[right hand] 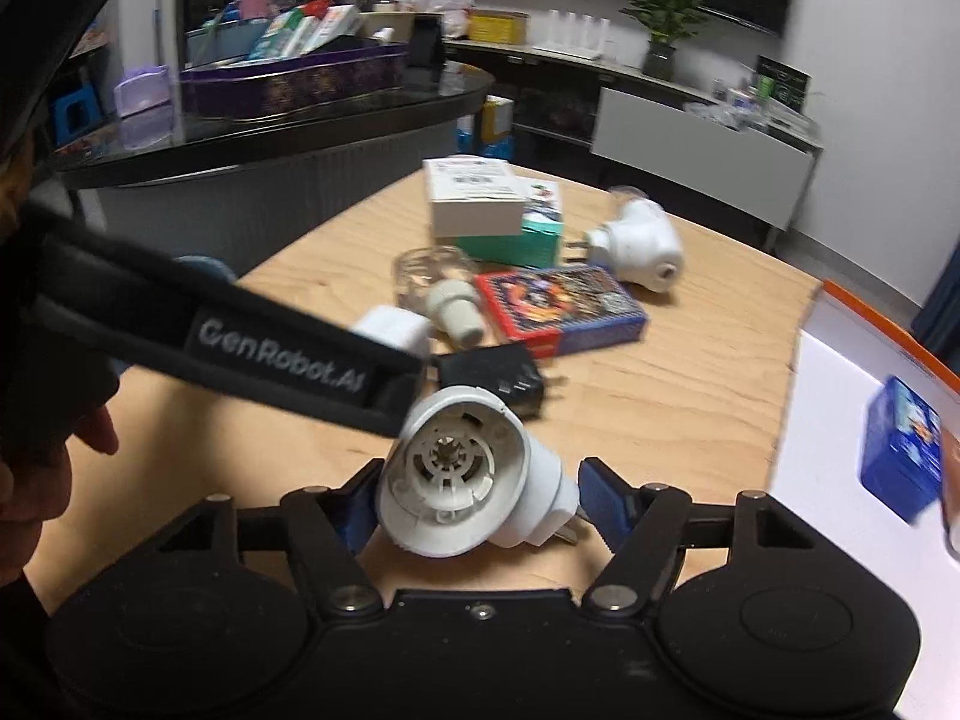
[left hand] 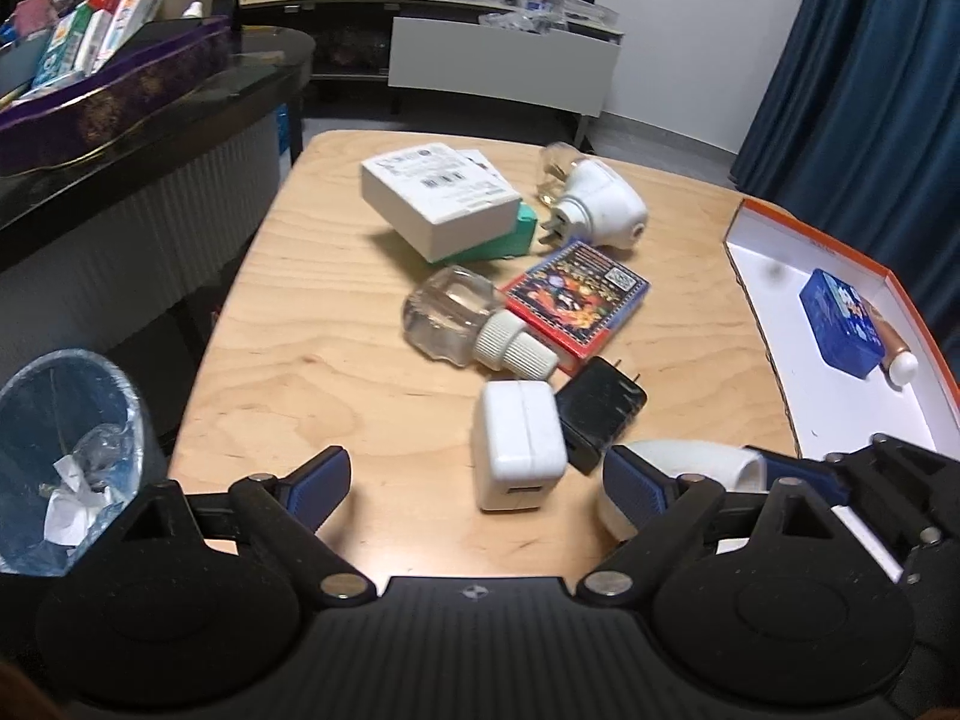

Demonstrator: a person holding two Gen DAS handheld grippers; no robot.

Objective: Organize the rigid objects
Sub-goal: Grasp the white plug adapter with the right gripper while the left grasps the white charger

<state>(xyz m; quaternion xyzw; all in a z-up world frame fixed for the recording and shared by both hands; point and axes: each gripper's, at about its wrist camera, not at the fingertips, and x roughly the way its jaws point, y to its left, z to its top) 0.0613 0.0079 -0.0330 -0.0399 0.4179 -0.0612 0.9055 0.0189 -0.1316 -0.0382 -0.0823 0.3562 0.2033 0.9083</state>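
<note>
- Rigid objects lie in a loose cluster at the middle of the wooden tabletop [left hand: 300, 300]: a white carton [left hand: 438, 204] resting on a teal box [left hand: 504, 240], a white plug-in heater [left hand: 600, 210], a clear refill bottle [left hand: 456, 318], a colourful card box [left hand: 576, 300], a white charger [left hand: 519, 444] and a black adapter [left hand: 600, 414].
- An orange-edged tray [left hand: 780, 324], at the right of the left wrist view, already holds a blue box [left hand: 843, 324] and a small tube beside it.
- Left hand-held gripper [left hand: 477, 480], low in its frame, has its fingers spread wide with nothing between them; it hovers just short of the white charger.
- Right hand-held gripper [right hand: 474, 498], low centre of its own view, has a second white plug-in heater [right hand: 462, 474] sitting between its blue pads. The left pad looks tight against the rounded body, but a gap shows by the right pad, so I cannot tell whether the grip is firm.
- Risk, as a judgement: the heater's body is curved and smooth and seems held off-centre, so it could twist or slip out on the way to the tray.
- A dark strap [right hand: 252, 354] crosses the upper left of the right wrist view close to the heater and might snag it.
- Left fingers, if lowered here, could nudge the black adapter touching the charger.
</note>
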